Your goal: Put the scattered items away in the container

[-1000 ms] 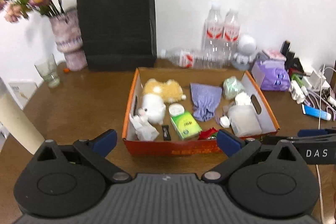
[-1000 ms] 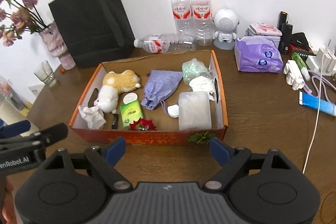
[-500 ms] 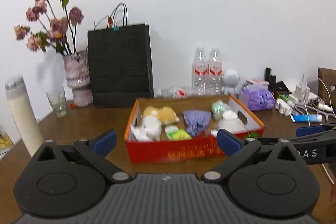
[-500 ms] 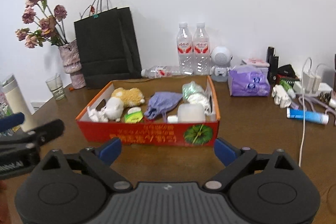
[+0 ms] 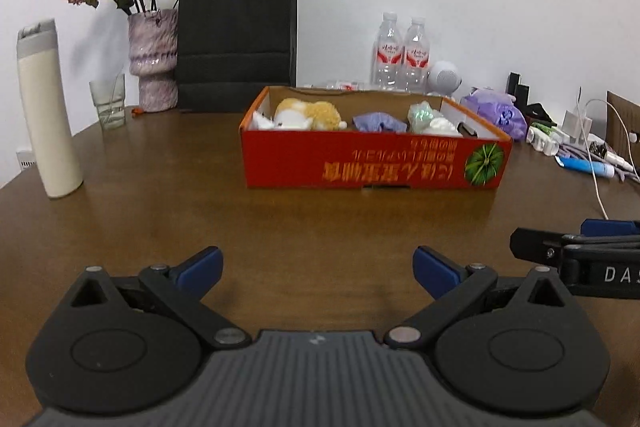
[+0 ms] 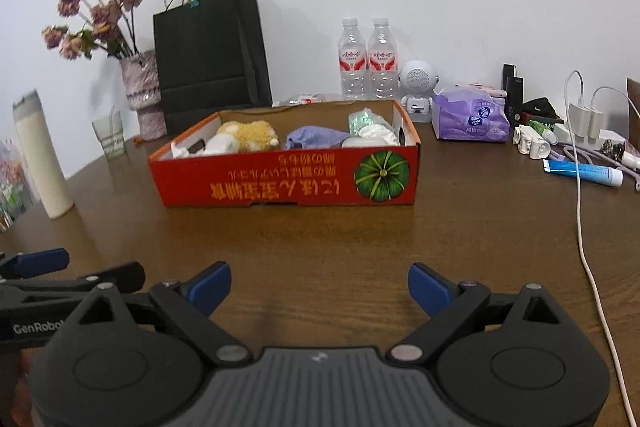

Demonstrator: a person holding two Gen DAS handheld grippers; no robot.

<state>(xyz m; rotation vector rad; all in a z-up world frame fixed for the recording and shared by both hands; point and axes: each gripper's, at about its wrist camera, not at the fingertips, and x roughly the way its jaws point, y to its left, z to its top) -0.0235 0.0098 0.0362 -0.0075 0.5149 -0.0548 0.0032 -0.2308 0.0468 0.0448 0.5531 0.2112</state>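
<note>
A red cardboard box (image 5: 372,163) (image 6: 280,179) stands on the brown table ahead of both grippers. In it lie a yellow and white plush toy (image 5: 308,113) (image 6: 248,137), a purple cloth pouch (image 5: 378,121) (image 6: 316,137), a green wrapped bundle (image 5: 420,113) (image 6: 362,119) and white items. My left gripper (image 5: 318,269) is open and empty, low over the table well short of the box. My right gripper (image 6: 320,285) is open and empty beside it. Each gripper shows at the edge of the other's view.
A black paper bag (image 5: 238,35), a vase of dried flowers (image 5: 154,59), a glass (image 5: 108,105) and a white flask (image 5: 46,111) stand at back left. Two water bottles (image 6: 366,59), a purple tissue pack (image 6: 472,117), chargers, a white cable (image 6: 580,211) and a blue tube (image 6: 582,171) lie at right.
Both grippers have drawn back from above the box and dropped low, so the box is now seen from the side and farther away. Both stay open and empty.
</note>
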